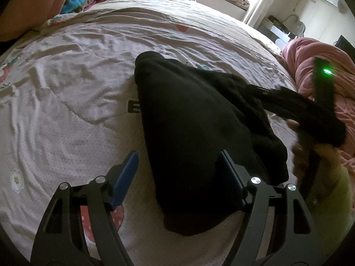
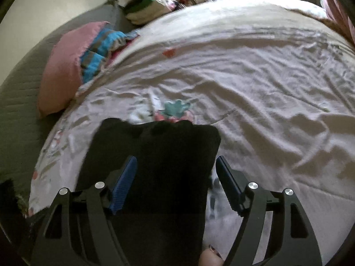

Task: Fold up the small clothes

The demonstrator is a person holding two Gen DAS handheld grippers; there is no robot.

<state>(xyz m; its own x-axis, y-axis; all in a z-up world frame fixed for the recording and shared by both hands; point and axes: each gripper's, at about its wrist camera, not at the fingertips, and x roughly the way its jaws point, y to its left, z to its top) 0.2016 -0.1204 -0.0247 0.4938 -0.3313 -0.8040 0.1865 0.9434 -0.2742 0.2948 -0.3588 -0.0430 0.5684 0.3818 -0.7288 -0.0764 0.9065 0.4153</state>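
Note:
A black garment (image 1: 195, 137) lies folded lengthwise on the pale printed bedsheet (image 1: 66, 102). My left gripper (image 1: 178, 153) hovers over its near end, open, with the cloth between the blue pads and the right pad against the fabric's edge. At the right of the left wrist view the other tool shows as a black blur with a green light (image 1: 326, 71), reaching over the garment's right side. In the right wrist view the same black garment (image 2: 155, 155) runs up between the fingers of my right gripper (image 2: 175, 157), which is open. The pads do not press the cloth.
A pink pillow (image 2: 64, 66) and a blue striped blanket (image 2: 97, 53) lie at the head of the bed. A pile of clothes (image 2: 153, 4) sits farther back. A pink quilt (image 1: 310, 66) is bunched at the right edge. A person's thumb (image 2: 210, 257) shows at the bottom.

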